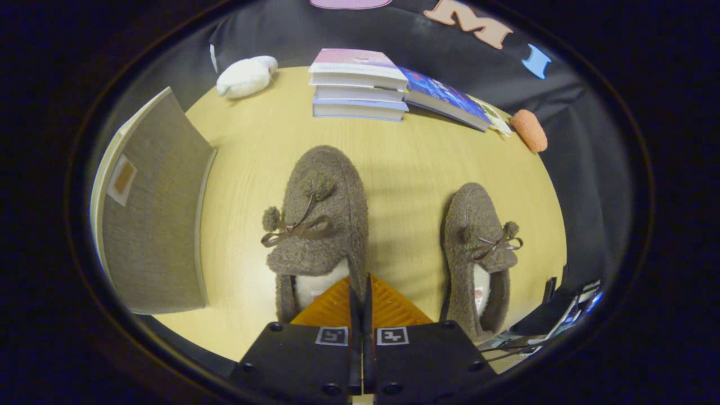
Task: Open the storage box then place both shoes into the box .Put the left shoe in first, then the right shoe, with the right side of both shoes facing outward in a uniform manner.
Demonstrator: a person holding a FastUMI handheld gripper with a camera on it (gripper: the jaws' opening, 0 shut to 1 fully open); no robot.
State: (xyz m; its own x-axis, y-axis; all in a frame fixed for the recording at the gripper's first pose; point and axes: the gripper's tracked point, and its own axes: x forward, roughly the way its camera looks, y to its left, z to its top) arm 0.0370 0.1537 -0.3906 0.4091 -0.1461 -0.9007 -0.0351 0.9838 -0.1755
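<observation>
The tool [360, 292] has its two fingers pressed close together with nothing visibly between them; their tips sit right at the heel rim of the nearer brown fuzzy slipper with pompom bow and pale fleece lining [318, 225], beside its opening. Whether they pinch a bit of that rim cannot be told from here.

That slipper lies toe away from the tool, toward the middle of the light wooden counter [247, 146]. Its twin, a second brown fuzzy slipper with a small bow [478, 247], rests near the counter's right edge, well apart from the first and parallel to it. The grey fabric-covered storage box [154, 214] stands at the left edge of the counter, with a flat grey panel facing the slippers; I cannot tell whether it is open.

Both slippers look light, soft and floppy, with plush uppers that will compress under the fingers and sag when lifted. The firmest hold is likely the heel rim or side wall by the opening, one finger inside against the lining and one outside. The bow and pompoms are poor grips and could snag.

At the far edge lie a stack of books [360, 90], a white soft toy [246, 76] and an orange sponge-like lump [529, 130].
</observation>
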